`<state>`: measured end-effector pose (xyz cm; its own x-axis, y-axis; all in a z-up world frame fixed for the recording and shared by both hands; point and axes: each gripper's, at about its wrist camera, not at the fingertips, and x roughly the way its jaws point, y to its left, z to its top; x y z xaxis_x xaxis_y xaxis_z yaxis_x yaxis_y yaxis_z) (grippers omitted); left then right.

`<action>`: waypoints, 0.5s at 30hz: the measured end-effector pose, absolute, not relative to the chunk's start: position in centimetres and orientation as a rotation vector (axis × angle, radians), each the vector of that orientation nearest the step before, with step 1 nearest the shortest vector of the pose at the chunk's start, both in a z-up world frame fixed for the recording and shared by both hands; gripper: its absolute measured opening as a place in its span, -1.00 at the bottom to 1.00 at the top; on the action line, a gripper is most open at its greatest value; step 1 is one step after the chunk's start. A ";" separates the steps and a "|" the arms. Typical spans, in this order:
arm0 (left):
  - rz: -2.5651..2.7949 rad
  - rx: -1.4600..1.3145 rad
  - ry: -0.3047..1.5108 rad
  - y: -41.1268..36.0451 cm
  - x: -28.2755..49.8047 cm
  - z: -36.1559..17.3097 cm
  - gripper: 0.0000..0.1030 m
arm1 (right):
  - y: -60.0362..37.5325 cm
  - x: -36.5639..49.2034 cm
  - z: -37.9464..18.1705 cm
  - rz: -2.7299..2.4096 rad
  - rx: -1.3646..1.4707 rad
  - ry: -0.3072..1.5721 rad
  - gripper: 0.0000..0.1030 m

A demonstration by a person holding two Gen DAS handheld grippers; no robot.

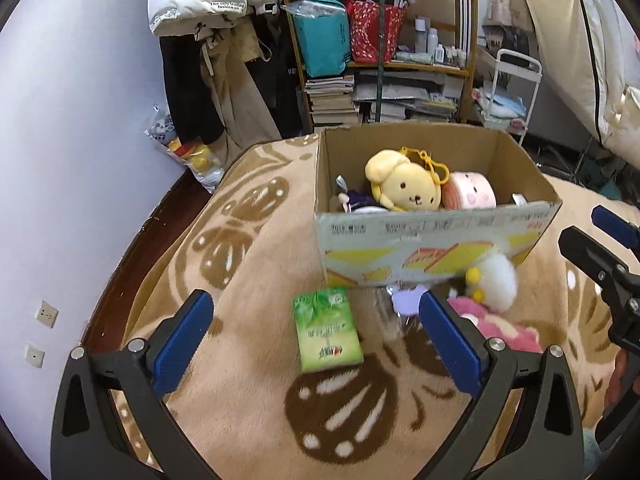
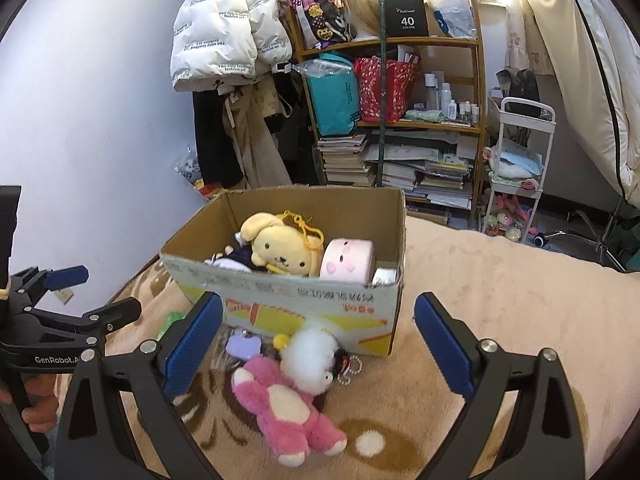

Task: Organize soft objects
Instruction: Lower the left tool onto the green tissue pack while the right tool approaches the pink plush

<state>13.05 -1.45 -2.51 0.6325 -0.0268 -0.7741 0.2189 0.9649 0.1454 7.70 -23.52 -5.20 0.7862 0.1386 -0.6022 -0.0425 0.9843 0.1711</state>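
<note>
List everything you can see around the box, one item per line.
cardboard box: 1, brown with yellow print, on the blanket
yellow dog plush: 1, yellow, in the box
pink roll plush: 1, pale pink, in the box beside the dog
pink plush: 1, pink and cream, on the blanket before the box
white fluffy plush: 1, white, against the pink plush
purple clip: 1, lilac, by the box front
green packet: 1, green, on the blanket
blanket: 1, beige and brown
left gripper: 1, black with blue pads, jaws open
right gripper: 1, same, jaws open
</note>
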 end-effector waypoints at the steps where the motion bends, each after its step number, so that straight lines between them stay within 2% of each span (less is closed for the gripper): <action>1: -0.143 0.236 0.882 -1.4 12.9 -2.6 0.97 | -23.4 7.6 -5.4 0.099 0.148 0.666 0.96; 15: -0.125 0.192 1.039 0.1 14.8 -5.6 0.97 | -21.7 8.1 -8.5 0.071 0.128 0.785 0.96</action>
